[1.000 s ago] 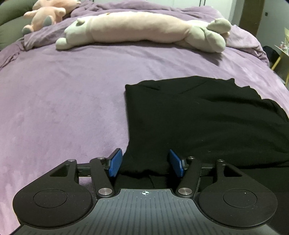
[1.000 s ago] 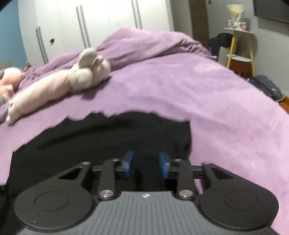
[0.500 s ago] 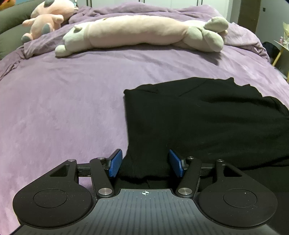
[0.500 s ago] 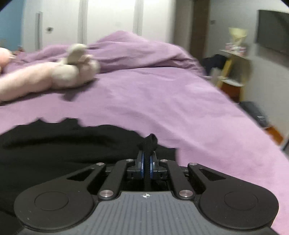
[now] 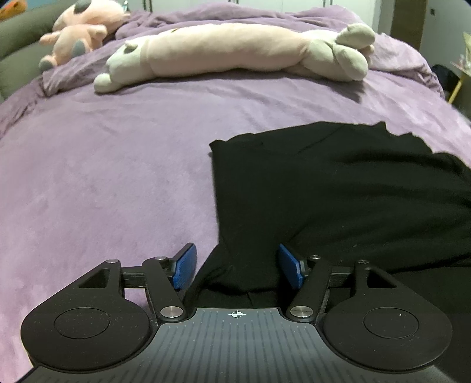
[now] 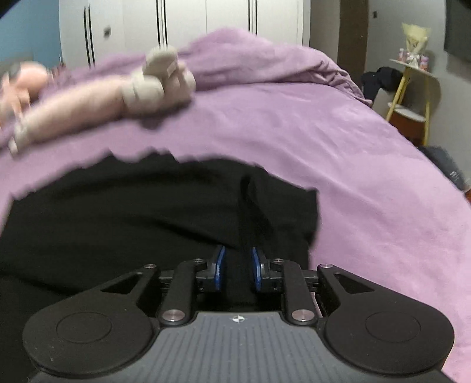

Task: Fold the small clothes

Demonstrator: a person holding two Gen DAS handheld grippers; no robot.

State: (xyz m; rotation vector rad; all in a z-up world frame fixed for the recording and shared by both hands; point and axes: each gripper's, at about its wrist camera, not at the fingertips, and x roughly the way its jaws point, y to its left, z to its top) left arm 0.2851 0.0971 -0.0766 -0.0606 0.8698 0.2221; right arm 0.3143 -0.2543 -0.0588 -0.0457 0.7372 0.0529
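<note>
A black garment (image 5: 338,188) lies spread on the purple bedspread (image 5: 117,165). My left gripper (image 5: 237,266) is open, its blue pads either side of the garment's near left corner, which bunches between them. In the right wrist view the same garment (image 6: 147,212) fills the left and middle. My right gripper (image 6: 238,268) is open a little, its pads astride a raised fold of the black cloth near the garment's right edge.
A long pink and cream plush toy (image 5: 235,53) lies across the far side of the bed, with a pink plush (image 5: 79,32) beyond it. A yellow side table (image 6: 412,88) stands off the bed at right. White wardrobes (image 6: 176,26) line the back wall.
My right gripper was shut on a pinch of black cloth half a second ago and has now opened a little. My left gripper stayed open at the corner, the view shifting slightly.
</note>
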